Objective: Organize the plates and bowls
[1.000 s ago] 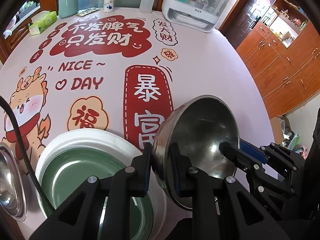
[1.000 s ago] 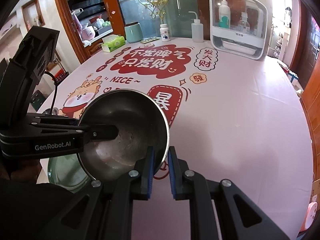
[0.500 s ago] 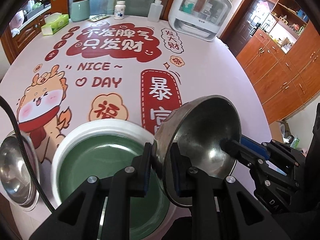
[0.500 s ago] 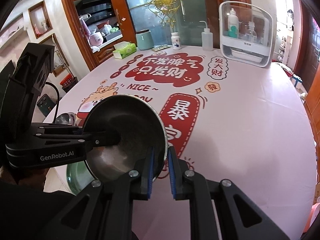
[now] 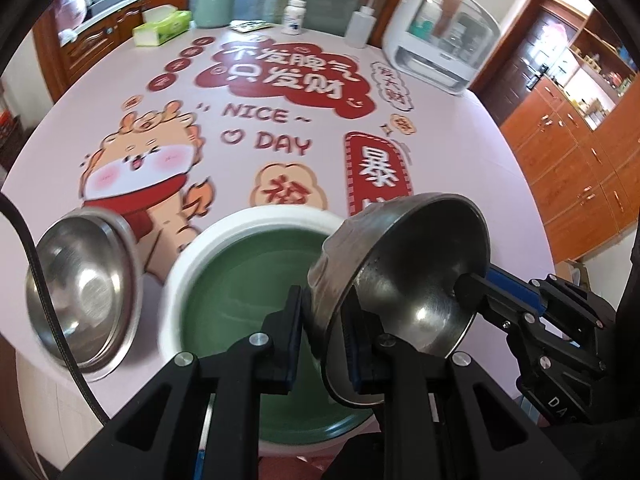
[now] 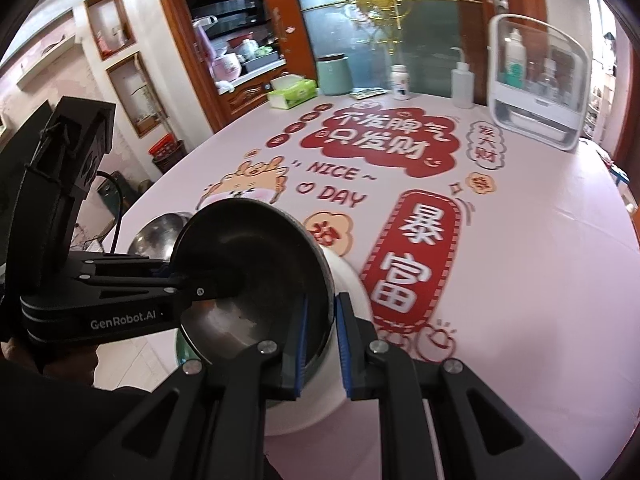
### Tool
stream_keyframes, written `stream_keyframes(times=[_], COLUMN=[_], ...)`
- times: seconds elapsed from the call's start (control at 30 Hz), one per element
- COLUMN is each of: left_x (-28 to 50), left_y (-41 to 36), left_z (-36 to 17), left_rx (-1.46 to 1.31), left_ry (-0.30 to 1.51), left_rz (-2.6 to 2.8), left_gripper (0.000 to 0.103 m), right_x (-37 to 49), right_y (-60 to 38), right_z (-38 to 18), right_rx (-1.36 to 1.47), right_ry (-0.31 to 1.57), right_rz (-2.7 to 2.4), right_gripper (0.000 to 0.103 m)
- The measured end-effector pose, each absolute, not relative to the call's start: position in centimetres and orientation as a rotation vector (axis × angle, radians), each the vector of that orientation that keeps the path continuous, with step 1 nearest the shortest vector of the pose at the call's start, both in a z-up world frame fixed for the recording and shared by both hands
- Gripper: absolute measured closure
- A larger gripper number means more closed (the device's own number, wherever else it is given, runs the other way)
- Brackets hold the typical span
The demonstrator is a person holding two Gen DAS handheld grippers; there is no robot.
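steel bowl (image 5: 404,264): empty, both jaws clamped on rim | green plate (image 5: 240,292): empty | second bowl (image 5: 80,292): empty

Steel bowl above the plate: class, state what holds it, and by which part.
The steel bowl is held by both grippers: left gripper and right gripper each clamp its rim, on opposite sides.

**Steel bowl pinched from two sides over the green plate**

The left gripper (image 5: 322,336) clamps the near rim of a tilted steel bowl (image 5: 416,276) — the right gripper (image 5: 474,292) grips its far-right rim. Below and left of the tongs lies a white-rimmed green plate (image 5: 240,292); further left, a second steel bowl (image 5: 86,292) rests on the pink tablecloth (image 5: 460,152).
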State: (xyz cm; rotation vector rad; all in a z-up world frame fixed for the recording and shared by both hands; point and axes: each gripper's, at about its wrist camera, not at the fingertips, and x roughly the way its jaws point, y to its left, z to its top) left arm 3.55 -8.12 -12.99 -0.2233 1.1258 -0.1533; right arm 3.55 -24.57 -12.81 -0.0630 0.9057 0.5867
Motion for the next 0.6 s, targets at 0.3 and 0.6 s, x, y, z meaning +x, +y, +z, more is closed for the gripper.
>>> stream_keyframes(times=[0.3,0.6], left_x=[1.8,1.2], left_y=[-3.4,1.4], left_z=[-13.2,-12.8], left_rx=[-0.277,-0.283], left_ry=[1.138,1.146], left_rz=[-0.074,-0.029], left_gripper=[0.086,0.084], right_x=[2.6,2.2], right_y=[-20.1,-15.5], right_z=[-13.0,-12.8], right_rx=[-0.096,-0.097], right_ry=[0.927,0.934], right_rz=[0.664,0.706], right_gripper=[0.09,0.09])
